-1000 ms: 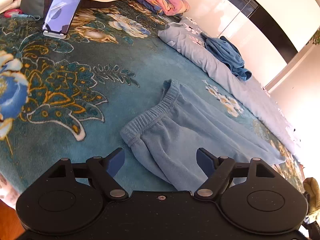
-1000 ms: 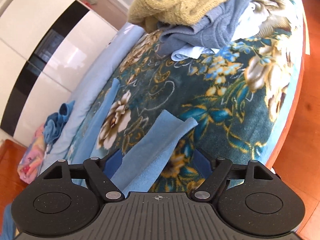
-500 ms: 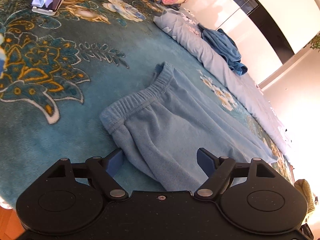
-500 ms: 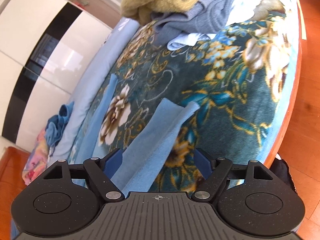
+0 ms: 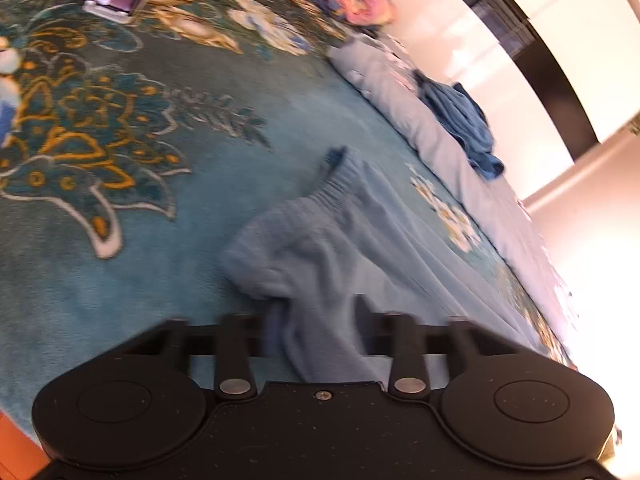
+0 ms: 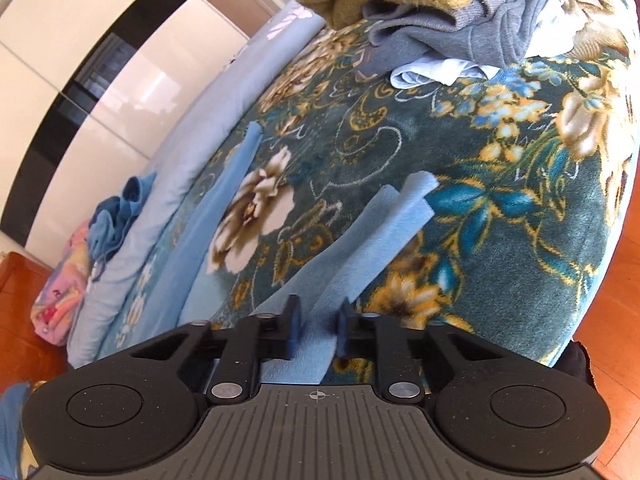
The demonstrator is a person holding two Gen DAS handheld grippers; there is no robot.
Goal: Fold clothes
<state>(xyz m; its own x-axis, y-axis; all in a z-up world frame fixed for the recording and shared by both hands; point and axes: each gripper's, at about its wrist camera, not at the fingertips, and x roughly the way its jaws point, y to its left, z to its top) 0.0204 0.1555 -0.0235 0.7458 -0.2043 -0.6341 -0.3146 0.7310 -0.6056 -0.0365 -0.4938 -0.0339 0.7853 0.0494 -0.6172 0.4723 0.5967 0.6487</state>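
Left gripper (image 5: pixel 318 316) clamped on bunched waist end of light blue trousers (image 5: pixel 344 248), lifted slightly off floral blanket (image 5: pixel 100 140); elastic waistband (image 5: pixel 332 188) ahead, legs trailing rightward. Beyond, a crumpled dark blue garment (image 5: pixel 464 124) on a pale folded quilt (image 5: pixel 400 96). Right gripper (image 6: pixel 318 326) narrowed onto one trouser leg (image 6: pixel 372 240) near its cuff; clothes heap (image 6: pixel 440 8) farther along blanket.

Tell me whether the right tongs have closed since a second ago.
Yes. The right tongs have closed inward, now pinching the trouser leg on the blanket.
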